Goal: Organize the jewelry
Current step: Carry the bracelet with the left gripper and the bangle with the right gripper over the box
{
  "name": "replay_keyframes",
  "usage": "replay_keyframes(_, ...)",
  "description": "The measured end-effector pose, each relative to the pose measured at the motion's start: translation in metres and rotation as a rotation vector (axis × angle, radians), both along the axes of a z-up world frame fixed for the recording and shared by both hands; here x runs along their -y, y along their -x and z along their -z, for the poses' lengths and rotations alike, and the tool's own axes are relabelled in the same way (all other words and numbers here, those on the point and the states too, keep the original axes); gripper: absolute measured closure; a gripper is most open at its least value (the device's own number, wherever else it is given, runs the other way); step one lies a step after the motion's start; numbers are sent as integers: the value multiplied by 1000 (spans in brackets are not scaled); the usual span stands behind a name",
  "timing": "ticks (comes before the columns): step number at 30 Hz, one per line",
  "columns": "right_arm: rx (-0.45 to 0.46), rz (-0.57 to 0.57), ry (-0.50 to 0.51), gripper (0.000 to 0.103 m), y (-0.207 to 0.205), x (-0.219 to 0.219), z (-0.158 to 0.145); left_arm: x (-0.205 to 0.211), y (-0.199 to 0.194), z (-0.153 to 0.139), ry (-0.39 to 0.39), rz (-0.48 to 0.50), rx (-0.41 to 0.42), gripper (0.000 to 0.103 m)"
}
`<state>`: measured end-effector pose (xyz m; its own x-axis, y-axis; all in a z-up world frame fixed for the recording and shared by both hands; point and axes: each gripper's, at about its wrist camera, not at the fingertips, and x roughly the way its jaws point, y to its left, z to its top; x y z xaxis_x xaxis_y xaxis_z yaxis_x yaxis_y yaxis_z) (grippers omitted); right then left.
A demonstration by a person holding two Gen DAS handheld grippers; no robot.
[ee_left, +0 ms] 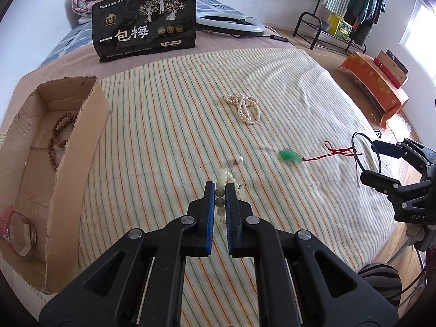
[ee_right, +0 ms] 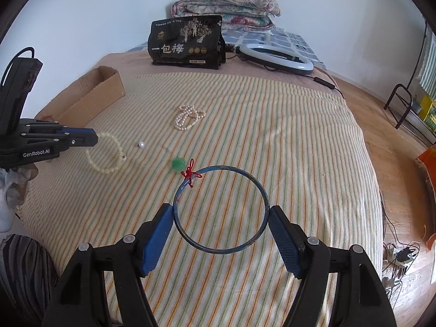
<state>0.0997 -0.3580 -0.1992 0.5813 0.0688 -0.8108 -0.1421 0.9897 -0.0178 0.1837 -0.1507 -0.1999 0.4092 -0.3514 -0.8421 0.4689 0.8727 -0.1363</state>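
Jewelry lies scattered over the striped bedspread (ee_right: 286,136), and I have a piece in each tool. My left gripper (ee_left: 220,190) is clamped on the pale bead bracelet (ee_right: 105,154): its blue pads sit narrow with beads pinched between them in the left wrist view, and from the right wrist view the rest of the loop hangs out past the fingertips over the cloth. My right gripper (ee_right: 220,212) is spread wide across the thin dark bangle (ee_right: 220,209), one pad touching each side of the ring; a red cord (ee_right: 190,174) knotted onto the bangle leads to a green pendant (ee_right: 178,163) on the cloth. Just beside the bracelet lies a single loose pearl (ee_right: 141,144). Farther back sits a heaped pearl necklace (ee_right: 188,117), well apart from both tools. Cardboard box (ee_left: 70,147) at the left edge of the bed holds a brown bead string (ee_left: 58,139) and a pink-strapped watch (ee_left: 20,231). Black snack bag (ee_right: 186,42) stands upright behind, a ring light (ee_right: 275,54) beside it.
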Motion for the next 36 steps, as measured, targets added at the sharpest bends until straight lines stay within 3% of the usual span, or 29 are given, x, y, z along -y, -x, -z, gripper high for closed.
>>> replay_keyframes(21, 122, -57, -37, 29, 4, -36, -66, -29, 2, -31, 54, -45, 43, 98)
replay_keyframes(30, 142, -96, -31, 30, 2, -60, -75, -44, 4, -37, 70, -65, 56, 98)
replay_keyframes(36, 114, -99, -9, 30, -6, -65, -64, -51, 3, -35, 68, -76, 54, 98)
